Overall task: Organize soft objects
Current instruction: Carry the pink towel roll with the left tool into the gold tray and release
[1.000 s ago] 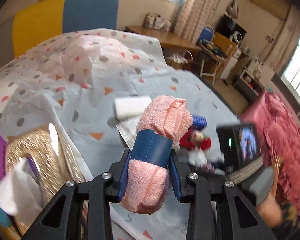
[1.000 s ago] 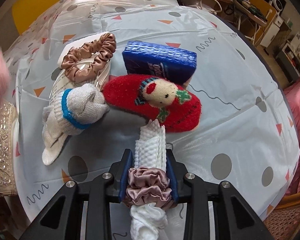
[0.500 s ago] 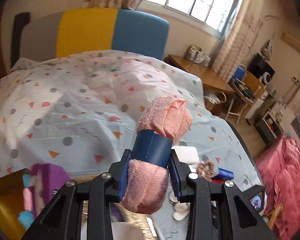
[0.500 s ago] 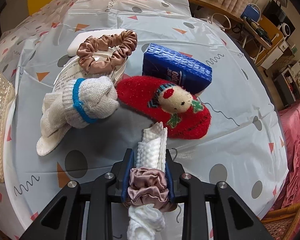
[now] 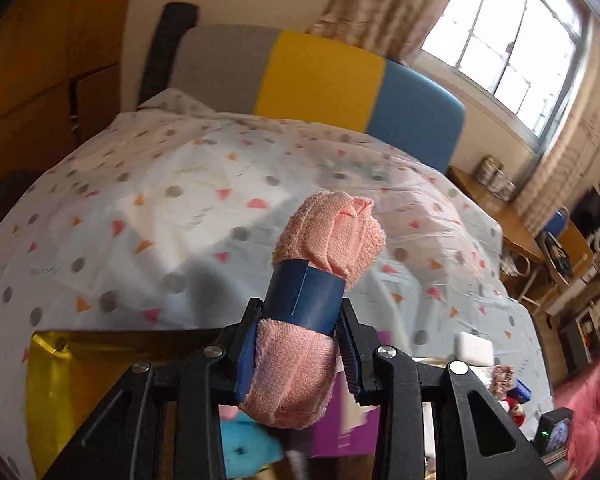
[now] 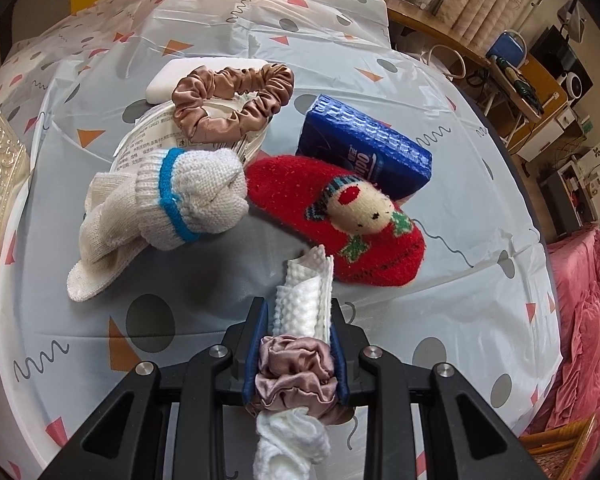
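Gripping a rolled pink towel across its dark blue paper band, the left gripper has its jaws closed in on the roll, pads pressing either side just below the band. The towel is in the air above a gold box, with purple and turquoise items showing blurred beneath it. It looks light, soft and squashy; the banded middle is the sensible place to hold, since the band keeps the roll from unwinding and the terry should not slip.

Over in the right wrist view, the pile on the patterned bedsheet runs from a balled white sock with a blue stripe, past a bronze satin scrunchie lying on a white packet, to a red Christmas sock touching a blue tissue pack.

The right gripper is pinched on a folded white waffle cloth ringed by a mauve scrunchie, held just above the sheet near the red sock. This bundle is limp and light (satin is slippery, so I judge the pads better placed on the cloth than on the scrunchie alone). Its loose ends flop at both sides of the jaws.
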`<state>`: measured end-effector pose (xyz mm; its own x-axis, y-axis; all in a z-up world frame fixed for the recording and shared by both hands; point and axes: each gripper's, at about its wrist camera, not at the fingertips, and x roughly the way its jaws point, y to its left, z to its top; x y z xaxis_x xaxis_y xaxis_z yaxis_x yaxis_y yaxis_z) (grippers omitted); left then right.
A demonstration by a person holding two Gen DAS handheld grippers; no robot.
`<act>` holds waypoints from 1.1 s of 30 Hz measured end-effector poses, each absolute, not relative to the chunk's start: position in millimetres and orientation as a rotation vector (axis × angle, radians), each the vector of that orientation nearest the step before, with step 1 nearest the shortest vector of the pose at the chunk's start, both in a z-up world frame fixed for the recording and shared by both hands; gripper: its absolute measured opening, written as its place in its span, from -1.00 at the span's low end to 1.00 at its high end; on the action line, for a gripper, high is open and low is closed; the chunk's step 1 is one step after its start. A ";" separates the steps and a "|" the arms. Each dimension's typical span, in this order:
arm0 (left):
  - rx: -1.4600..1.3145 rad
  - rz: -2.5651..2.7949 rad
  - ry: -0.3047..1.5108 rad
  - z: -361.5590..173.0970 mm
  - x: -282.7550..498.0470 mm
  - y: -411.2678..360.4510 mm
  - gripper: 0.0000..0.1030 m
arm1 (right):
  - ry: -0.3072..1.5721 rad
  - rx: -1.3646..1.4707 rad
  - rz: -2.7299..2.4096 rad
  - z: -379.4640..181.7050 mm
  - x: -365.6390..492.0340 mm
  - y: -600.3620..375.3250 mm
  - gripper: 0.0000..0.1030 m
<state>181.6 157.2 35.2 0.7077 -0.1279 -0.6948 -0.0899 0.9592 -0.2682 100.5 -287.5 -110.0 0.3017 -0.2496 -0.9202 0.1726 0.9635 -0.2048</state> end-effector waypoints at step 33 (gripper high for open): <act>-0.531 0.210 0.923 -77.5 120.5 234.3 0.28 | 1.220 -0.147 -0.292 -113.9 99.2 -271.4 -0.46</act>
<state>120.5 234.3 -77.5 0.5940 -0.0504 -0.8028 -0.3934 0.8523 -0.3446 99.2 -271.4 -113.9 0.3121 -0.2984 -0.9020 0.1419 0.9534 -0.2663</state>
